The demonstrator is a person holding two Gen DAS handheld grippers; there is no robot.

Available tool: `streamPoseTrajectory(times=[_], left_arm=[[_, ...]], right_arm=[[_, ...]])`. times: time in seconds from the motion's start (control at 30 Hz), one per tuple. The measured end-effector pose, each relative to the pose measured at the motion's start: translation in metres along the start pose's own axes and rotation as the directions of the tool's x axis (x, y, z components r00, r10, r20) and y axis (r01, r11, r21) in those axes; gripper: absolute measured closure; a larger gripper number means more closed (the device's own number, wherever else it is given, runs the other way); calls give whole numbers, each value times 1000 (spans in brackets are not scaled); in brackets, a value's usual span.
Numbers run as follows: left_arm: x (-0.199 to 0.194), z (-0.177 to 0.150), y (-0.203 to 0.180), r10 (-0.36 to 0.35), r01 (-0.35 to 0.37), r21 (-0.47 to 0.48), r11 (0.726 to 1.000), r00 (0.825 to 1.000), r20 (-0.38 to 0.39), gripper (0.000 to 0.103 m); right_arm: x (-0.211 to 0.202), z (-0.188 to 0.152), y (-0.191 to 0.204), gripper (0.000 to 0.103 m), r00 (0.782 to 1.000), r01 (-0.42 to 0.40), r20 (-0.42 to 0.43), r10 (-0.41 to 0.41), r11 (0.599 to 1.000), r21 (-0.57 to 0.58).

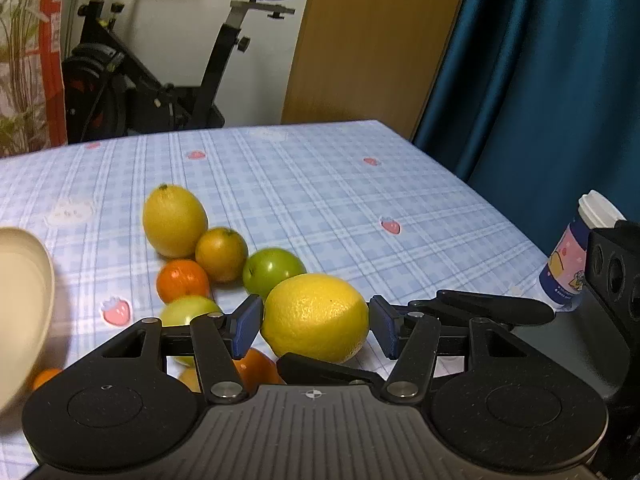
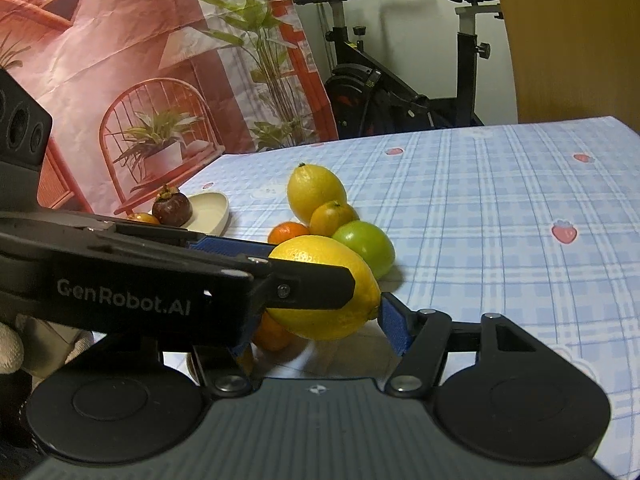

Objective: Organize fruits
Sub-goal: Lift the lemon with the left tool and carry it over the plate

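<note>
My left gripper [image 1: 316, 320] and right gripper [image 2: 316, 328] both clamp the near lemon [image 1: 316, 317], which sits nearest me. Behind it crowd a green fruit [image 1: 272, 270], oranges [image 1: 221, 254] and a second lemon [image 1: 174, 220]. Beyond and right of the lemon, bare tablecloth [image 1: 360, 184] runs to the table's far edge.

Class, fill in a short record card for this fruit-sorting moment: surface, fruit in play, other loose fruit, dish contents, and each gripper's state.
surface: table with blue checked cloth
fruit in play: near lemon, between both grippers' pads
other loose fruit: far lemon, green fruit, small oranges, clustered together
dish: cream dish holding a mangosteen
left gripper: pads at the lemon's sides; contact unclear
right gripper: pads at the lemon's ends; contact unclear
bystander item: bottle at the table edge
</note>
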State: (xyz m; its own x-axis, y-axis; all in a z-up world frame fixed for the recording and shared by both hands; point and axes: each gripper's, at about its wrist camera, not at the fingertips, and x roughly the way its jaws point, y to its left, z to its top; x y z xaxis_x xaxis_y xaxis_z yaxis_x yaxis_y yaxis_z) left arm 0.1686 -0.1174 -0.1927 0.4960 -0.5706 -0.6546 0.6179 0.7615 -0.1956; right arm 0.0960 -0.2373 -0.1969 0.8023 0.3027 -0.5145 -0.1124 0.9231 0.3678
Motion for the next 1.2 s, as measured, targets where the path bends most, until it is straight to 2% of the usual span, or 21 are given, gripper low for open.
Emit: streamPoseTrajectory(times=[0.3, 0.7, 0.9, 1.2], left_arm=[[-35, 15, 20, 36, -34, -21, 999, 996, 85, 42], [-83, 24, 97, 113, -79, -194, 978, 979, 169, 42], [-87, 23, 146, 153, -91, -299, 950, 970, 190, 42], [-73, 19, 204, 181, -97, -432, 897, 971, 158, 42]], right_arm=[[4, 34, 25, 37, 1000, -26, 10, 27, 999, -40], [54, 83, 86, 37, 991, -130, -38, 125, 981, -146], [100, 104, 119, 37, 980, -195, -89, 180, 958, -211], [170, 111, 146, 37, 962, -250, -178, 208, 933, -260]])
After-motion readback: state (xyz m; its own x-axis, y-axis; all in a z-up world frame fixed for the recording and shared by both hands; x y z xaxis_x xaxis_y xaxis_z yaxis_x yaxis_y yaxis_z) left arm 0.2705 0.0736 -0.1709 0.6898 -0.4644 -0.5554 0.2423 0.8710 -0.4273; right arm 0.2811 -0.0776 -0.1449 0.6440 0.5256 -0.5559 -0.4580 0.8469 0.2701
